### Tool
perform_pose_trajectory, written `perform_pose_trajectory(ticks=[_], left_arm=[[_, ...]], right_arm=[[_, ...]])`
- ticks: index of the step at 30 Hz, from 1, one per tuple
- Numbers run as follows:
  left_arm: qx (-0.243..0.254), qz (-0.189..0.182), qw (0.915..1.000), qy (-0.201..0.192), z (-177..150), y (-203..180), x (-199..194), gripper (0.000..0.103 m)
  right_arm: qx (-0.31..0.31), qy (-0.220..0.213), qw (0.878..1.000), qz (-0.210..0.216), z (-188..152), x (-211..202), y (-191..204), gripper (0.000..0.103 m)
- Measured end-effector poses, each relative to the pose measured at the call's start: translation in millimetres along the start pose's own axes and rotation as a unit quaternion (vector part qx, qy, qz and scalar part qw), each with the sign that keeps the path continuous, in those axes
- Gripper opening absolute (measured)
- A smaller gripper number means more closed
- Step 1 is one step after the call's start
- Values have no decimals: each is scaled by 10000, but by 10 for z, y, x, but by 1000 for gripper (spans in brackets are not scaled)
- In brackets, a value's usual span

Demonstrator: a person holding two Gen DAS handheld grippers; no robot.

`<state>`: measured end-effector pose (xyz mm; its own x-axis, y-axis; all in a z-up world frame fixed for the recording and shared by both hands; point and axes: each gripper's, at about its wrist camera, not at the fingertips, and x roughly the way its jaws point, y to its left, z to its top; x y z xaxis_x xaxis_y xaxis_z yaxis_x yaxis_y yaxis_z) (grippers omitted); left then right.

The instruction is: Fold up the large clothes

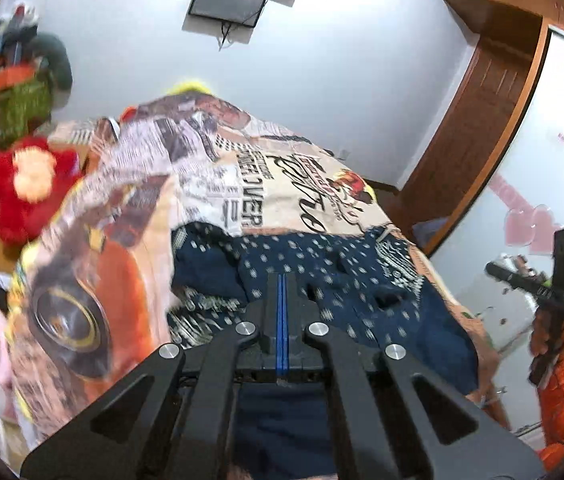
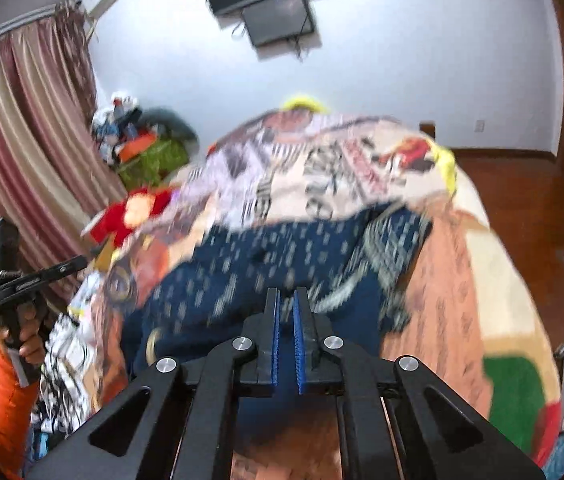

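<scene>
Left wrist view
Left gripper [image 1: 282, 280]: black, angular, blue-lined fingers pressed together, nothing between them.
Garment [image 1: 321, 276]: soft navy cloth with small pale flecks, crumpled on the bed just beyond the fingertips.
Bedspread [image 1: 210, 184]: printed, newspaper-like lettering, orange patches, draped in folds.
Plush toy [image 1: 26, 184]: fuzzy red, left of the bed.
Right gripper [image 1: 537, 292]: seen at the right edge, black handle in a hand with an orange sleeve.

Right wrist view
Right gripper [image 2: 286, 294]: ridged blue pads, a thin slit between them, empty.
Garment [image 2: 262, 264]: blurred, bunched, ahead of the fingers on the bed.
Curtain [image 2: 22, 120]: striped, pleated.
</scene>
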<state>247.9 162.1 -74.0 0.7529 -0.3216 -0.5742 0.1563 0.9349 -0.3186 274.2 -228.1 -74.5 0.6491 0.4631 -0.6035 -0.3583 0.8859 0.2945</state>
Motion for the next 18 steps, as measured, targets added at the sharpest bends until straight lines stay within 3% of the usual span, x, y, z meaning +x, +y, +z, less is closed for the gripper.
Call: perform_pose_trajectory(ticks=[2,5,8,9,11,13,18], left_arm=[[45,91,9998,174,26,4,76,0],[147,517,9972,516,-104,38,215,4],[237,888,9911,964,-374,124,384,20],[204,914,9895,1098,-450,167,419,26],[31,899,9866,1364,-623,262,467,49],[-195,888,9845,1498,-759,335,450,56],[-761,923,9775,1738,-1026,501,418,59]], right_arm=[[-4,-73,9999,-71,112,15,-50,4],[-188,34,9993,-319,139,62,-80,5],[-202,257,9988,-372,60,122,-128,5],[-177,364,9984,-389,21,152,-138,5],[-163,541,9972,-495,-78,198,-154,6],[-198,618,9961,-592,-173,200,-144,6],[-186,759,9948,-648,-356,148,-98,7]])
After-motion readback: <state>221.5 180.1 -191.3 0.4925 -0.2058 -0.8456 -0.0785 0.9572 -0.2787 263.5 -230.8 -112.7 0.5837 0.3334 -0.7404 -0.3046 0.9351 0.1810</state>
